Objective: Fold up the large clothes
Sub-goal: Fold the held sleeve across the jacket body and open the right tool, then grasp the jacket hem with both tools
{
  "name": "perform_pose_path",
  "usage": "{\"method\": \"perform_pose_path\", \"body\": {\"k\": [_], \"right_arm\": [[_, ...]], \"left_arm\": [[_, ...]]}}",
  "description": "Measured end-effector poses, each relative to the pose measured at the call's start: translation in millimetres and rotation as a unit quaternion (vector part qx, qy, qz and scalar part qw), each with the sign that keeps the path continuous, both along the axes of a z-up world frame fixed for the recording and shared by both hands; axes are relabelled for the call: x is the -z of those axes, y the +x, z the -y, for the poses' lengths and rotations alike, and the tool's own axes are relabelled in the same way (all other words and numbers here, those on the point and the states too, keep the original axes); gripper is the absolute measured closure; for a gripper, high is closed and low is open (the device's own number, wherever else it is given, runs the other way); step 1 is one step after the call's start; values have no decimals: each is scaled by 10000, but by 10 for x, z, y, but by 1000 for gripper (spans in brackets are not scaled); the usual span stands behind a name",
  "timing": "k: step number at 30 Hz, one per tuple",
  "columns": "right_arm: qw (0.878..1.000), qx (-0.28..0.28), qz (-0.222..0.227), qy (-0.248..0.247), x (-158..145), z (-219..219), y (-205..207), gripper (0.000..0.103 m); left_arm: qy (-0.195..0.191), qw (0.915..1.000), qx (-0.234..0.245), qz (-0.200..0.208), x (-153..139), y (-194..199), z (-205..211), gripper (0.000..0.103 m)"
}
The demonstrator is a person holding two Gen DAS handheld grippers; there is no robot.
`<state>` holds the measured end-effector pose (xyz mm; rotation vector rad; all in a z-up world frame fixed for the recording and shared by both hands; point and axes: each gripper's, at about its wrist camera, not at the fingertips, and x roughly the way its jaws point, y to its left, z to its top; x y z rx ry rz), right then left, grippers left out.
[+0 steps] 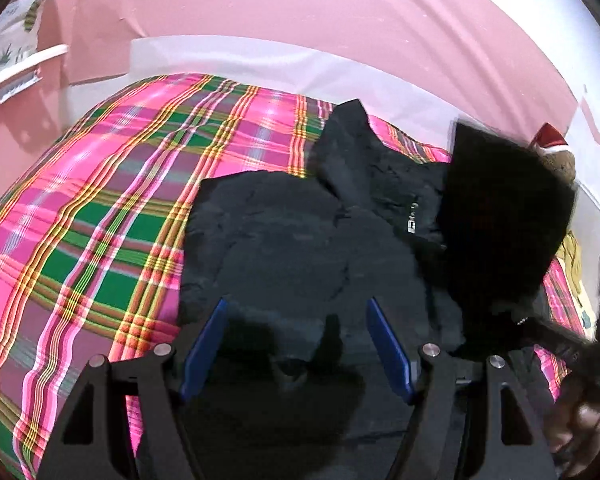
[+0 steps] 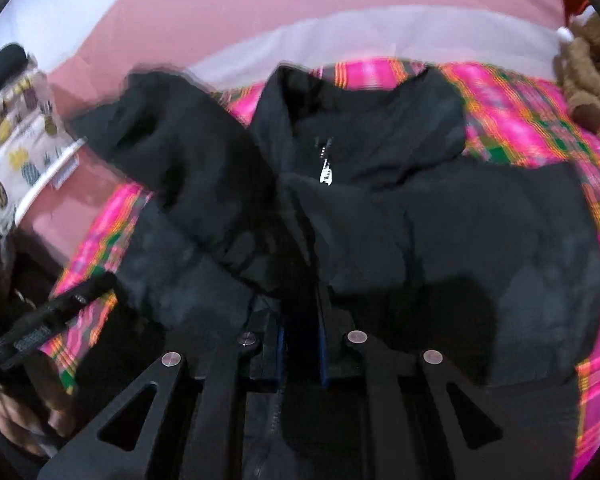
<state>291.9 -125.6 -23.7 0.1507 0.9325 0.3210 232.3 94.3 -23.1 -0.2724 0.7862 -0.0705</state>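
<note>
A large black jacket (image 1: 300, 248) lies on a pink, green and yellow plaid bed cover (image 1: 100, 200). My left gripper (image 1: 298, 320) is open just above the jacket's body, empty, blue pads wide apart. My right gripper (image 2: 302, 320) is shut on a fold of the black jacket (image 2: 420, 220) and holds up one sleeve (image 2: 188, 152), which hangs blurred across the front. The sleeve also shows lifted at the right of the left wrist view (image 1: 500, 220). The collar and silver zipper pull (image 2: 326, 174) face me.
A pink wall (image 1: 300, 8) with a white band runs behind the bed. A brown plush toy with a red hat (image 2: 588, 76) sits at the far right corner. A pineapple-print cloth (image 2: 16, 152) hangs at the left. The left gripper's body (image 2: 48, 312) sits low left.
</note>
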Motion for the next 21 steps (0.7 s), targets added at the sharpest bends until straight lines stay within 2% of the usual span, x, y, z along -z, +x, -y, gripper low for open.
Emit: {"method": "perform_pose_path", "body": {"k": [1,4,6,9,12,15,17,18,21], "right_arm": [[10000,-29,-13,-6,28,-20,15,85],[9997,-225,35,82,68,-52,10,67],[9991,-398,89,139,33,-89,-20,48],[9971,-704,220,171,-83,-155,-128,36],[9945,-945,323,320,-179,-162,-255,36],[9927,-971,573,425,-320,30,-401,36],[9940,-764,684,370,-364,195,-412,36],[9954,-583,705,291,-365,316,-400,36],[9977,55,667,69,-321,774,-355,36]], "left_arm": [[-19,10000,-18,-5,9,-9,-22,31],[-89,9999,-49,3,24,-17,-60,31],[-130,9999,-55,45,-2,-29,-57,30],[-168,9998,-51,136,-91,-43,-48,30],[-197,9995,-13,265,-213,-58,-16,30],[-217,9992,105,304,-286,-34,56,29],[-192,9993,189,254,-270,30,135,28],[-192,9992,298,181,-234,79,188,24],[-280,9978,502,-343,39,304,337,24]]}}
